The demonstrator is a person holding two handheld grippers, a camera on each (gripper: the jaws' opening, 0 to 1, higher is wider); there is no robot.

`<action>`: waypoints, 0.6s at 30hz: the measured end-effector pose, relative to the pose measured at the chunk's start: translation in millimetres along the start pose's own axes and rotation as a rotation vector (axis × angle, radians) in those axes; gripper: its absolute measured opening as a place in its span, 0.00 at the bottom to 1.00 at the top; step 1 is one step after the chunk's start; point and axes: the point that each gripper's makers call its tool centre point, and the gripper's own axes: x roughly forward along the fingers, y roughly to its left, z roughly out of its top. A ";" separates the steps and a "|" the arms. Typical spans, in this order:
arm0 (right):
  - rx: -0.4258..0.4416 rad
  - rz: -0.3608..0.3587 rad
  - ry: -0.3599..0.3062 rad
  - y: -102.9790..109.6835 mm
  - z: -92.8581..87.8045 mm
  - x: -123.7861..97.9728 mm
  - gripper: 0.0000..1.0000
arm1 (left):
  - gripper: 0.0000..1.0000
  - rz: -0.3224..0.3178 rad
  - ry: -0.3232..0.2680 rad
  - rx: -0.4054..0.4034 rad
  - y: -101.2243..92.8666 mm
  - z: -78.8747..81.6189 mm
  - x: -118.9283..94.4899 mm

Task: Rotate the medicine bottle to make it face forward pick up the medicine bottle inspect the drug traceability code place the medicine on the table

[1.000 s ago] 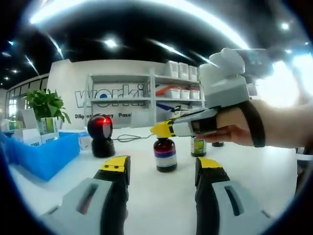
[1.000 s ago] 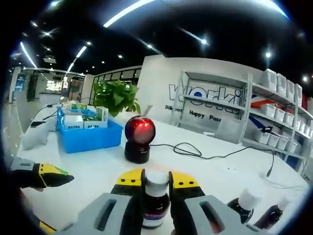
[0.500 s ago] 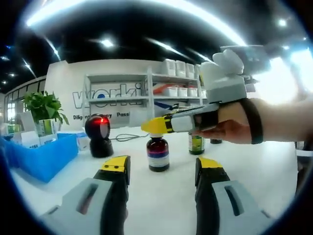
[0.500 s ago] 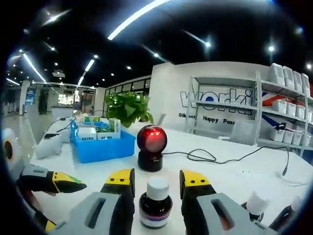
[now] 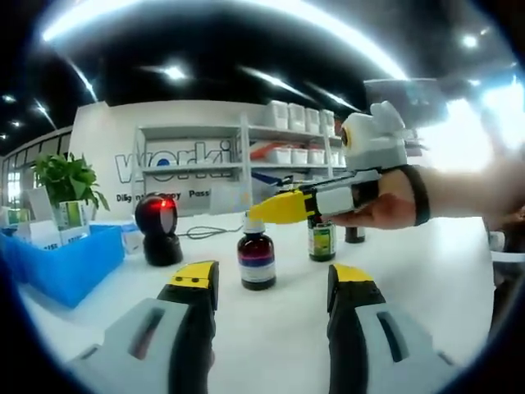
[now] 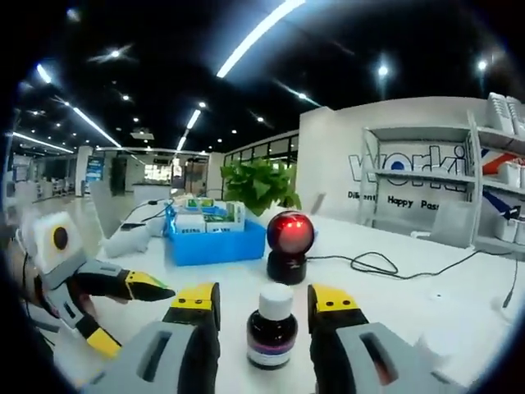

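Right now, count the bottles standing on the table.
3 in the left gripper view. The nearest medicine bottle stands ahead of the left gripper's jaws, under the right gripper. A green-labelled bottle and a dark bottle stand behind it. Others may be hidden.

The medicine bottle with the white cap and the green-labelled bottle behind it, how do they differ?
In the left gripper view, the medicine bottle wears a white, pink and blue label; the green-labelled bottle has a green one. The medicine bottle stands nearer, under the right tongs, while the green-labelled bottle stands farther back. Both are dark, upright bottles on the white table.
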 end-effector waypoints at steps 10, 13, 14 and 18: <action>0.022 -0.030 0.056 -0.9 -39.3 21.9 0.38 | 0.44 -0.022 -0.032 -0.026 -4.3 7.2 -1.7; 0.004 -0.033 0.072 -1.9 -47.0 24.0 0.37 | 0.44 -0.022 -0.034 -0.033 -4.2 7.7 -2.1; -0.007 -0.035 0.077 -2.2 -47.6 23.6 0.35 | 0.44 -0.022 -0.034 -0.032 -4.3 7.6 -2.0; 0.009 -0.056 0.075 -7.7 -50.4 21.0 0.29 | 0.44 -0.021 -0.034 -0.032 -5.6 8.2 -2.1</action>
